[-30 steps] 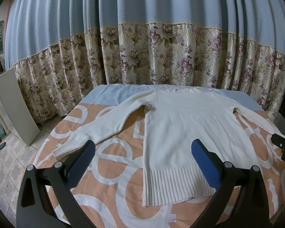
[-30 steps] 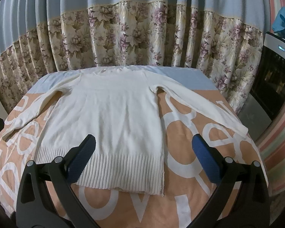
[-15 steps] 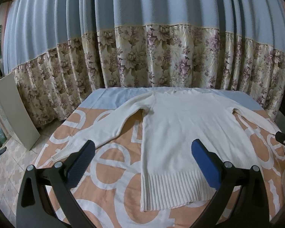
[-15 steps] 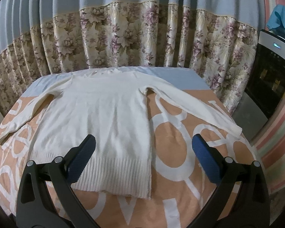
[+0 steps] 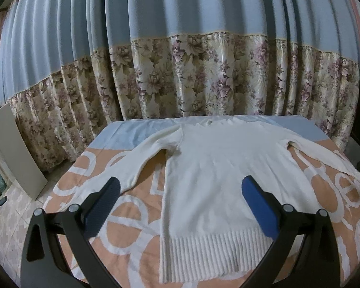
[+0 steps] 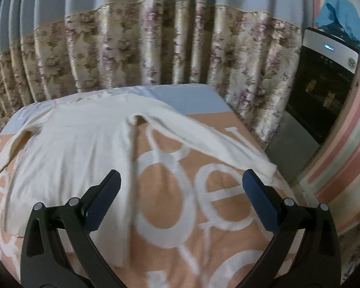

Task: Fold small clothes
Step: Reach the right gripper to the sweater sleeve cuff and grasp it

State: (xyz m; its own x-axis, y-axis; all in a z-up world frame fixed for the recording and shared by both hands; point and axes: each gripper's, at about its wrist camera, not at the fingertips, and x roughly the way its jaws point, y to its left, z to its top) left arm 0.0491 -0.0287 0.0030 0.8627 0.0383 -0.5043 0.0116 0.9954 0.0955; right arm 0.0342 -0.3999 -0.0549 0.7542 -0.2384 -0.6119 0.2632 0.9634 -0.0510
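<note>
A cream knit sweater (image 5: pixel 218 180) lies flat and face down on the bed, ribbed hem toward me, both sleeves spread outward. My left gripper (image 5: pixel 180 204) is open and empty, hovering over the sweater's lower left body. In the blurred right wrist view the sweater (image 6: pixel 67 148) lies to the left and its right sleeve (image 6: pixel 204 141) runs diagonally to the bed's right edge. My right gripper (image 6: pixel 180 201) is open and empty above the bedspread between body and sleeve.
The bed has an orange bedspread with white letters (image 5: pixel 132 218) and a blue sheet (image 5: pixel 122 132) at the far end. Blue and floral curtains (image 5: pixel 204 84) hang behind. A grey board (image 5: pixel 14 153) leans at left; a black appliance (image 6: pixel 321 93) stands at right.
The left gripper has shifted right and tilted up over the sweater's body. The right gripper has swung quickly right toward the right sleeve, blurring the view. Both stay open.
</note>
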